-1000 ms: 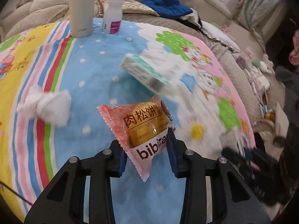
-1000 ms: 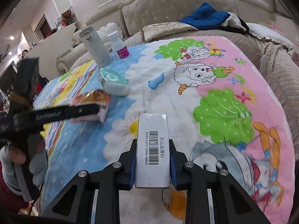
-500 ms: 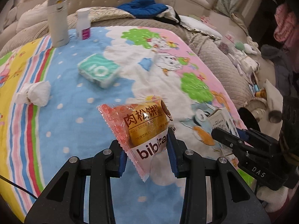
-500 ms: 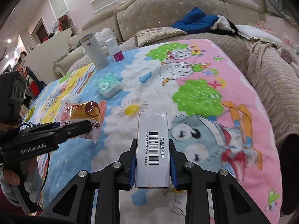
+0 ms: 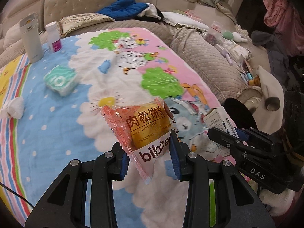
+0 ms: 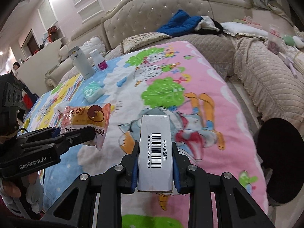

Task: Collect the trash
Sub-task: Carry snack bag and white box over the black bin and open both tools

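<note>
My left gripper (image 5: 150, 157) is shut on an orange snack wrapper (image 5: 144, 125) and holds it above the cartoon blanket (image 5: 57, 125). It also shows at the left of the right wrist view (image 6: 83, 133) with the wrapper (image 6: 85, 117). My right gripper (image 6: 154, 163) is shut on a white medicine box (image 6: 154, 152) with a barcode. The box also shows in the left wrist view (image 5: 218, 119), to the right of the wrapper. A crumpled white tissue (image 5: 13, 108) lies at the blanket's left edge. A black round bin opening (image 6: 281, 159) lies at the right, beside the bed.
A teal tissue pack (image 5: 59, 79), a grey flask (image 5: 31, 39) and a white bottle (image 5: 54, 38) stand on the far side of the blanket. Blue clothing (image 5: 123, 7) lies by the headboard. Cluttered items sit on the quilted bench (image 5: 228, 43) at the right.
Both grippers have moved back and to the right along the blanket with their loads. The black bin has come into view at the right.
</note>
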Available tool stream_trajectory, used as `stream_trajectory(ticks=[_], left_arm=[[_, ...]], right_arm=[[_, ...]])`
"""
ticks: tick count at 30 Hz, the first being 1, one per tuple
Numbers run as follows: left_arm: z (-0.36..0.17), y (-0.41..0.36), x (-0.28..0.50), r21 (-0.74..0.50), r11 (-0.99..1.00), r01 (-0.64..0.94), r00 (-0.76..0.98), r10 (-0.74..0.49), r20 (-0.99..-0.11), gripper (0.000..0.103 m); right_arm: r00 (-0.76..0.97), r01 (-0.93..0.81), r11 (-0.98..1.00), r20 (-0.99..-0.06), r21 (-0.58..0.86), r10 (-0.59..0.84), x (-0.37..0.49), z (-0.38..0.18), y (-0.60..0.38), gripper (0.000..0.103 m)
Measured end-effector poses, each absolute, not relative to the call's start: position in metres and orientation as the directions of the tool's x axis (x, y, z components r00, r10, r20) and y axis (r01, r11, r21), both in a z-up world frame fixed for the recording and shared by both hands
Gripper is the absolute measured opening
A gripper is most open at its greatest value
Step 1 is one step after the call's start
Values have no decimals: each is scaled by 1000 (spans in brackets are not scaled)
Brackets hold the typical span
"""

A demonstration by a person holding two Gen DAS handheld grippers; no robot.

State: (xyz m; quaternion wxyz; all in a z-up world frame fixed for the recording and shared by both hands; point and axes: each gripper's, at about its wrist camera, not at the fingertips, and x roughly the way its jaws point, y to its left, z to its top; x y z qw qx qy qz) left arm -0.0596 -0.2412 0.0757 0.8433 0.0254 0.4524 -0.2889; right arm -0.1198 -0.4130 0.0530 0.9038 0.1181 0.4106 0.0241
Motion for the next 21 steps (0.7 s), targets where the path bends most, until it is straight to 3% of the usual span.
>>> stream_trajectory(ticks=[21], left_arm=[[70, -322, -77, -198, 768, 610, 364, -493, -790, 35]], right_arm=[[677, 206, 947, -734, 248, 45, -158, 51, -489, 28]])
